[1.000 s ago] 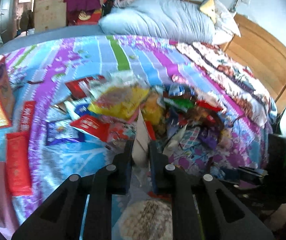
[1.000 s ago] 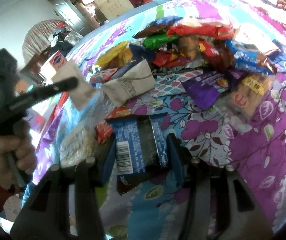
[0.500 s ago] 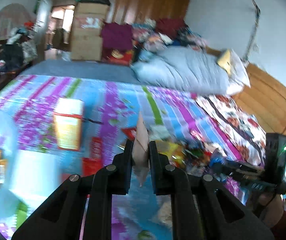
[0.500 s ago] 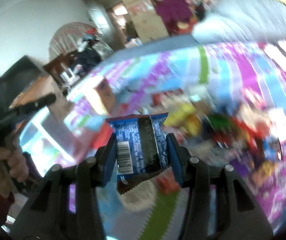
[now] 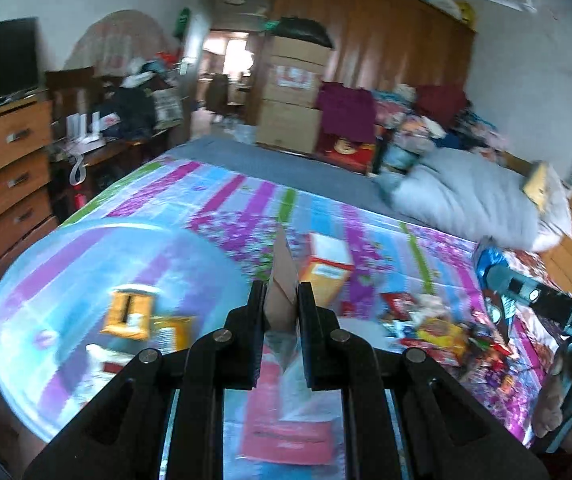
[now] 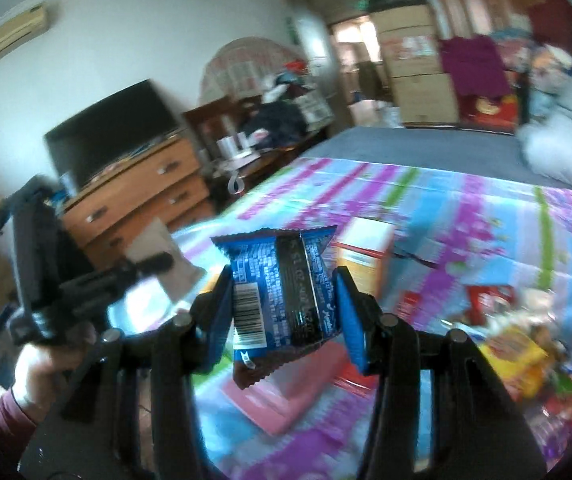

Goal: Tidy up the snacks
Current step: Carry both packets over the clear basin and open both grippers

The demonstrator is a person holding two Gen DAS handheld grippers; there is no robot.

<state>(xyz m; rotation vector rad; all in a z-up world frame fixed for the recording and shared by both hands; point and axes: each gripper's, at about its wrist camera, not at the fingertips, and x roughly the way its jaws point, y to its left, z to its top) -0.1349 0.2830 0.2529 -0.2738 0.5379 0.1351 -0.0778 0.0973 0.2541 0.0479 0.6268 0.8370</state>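
Note:
My left gripper [image 5: 280,294] is shut on a thin beige packet [image 5: 284,276], held edge-on in the air above the bed. My right gripper [image 6: 286,300] is shut on a blue and black snack packet [image 6: 282,292] with a barcode, also held up. The left gripper with the beige packet [image 6: 162,248] shows at the left of the right wrist view. The right gripper [image 5: 497,272] shows at the right of the left wrist view. A heap of mixed snack packets [image 5: 441,328] lies on the bright striped bedsheet [image 5: 226,208] at the right.
An orange and white box [image 5: 327,268] stands on the sheet ahead. A pink flat pack [image 6: 286,396] lies below the grippers. Small orange boxes [image 5: 130,312] lie at left. A wooden dresser [image 6: 138,200] with a TV stands left of the bed. A grey duvet [image 5: 465,196] lies far right.
Both grippers have lifted and swung left, away from the snack heap, each still holding its packet. The view now looks towards the dresser side of the bed.

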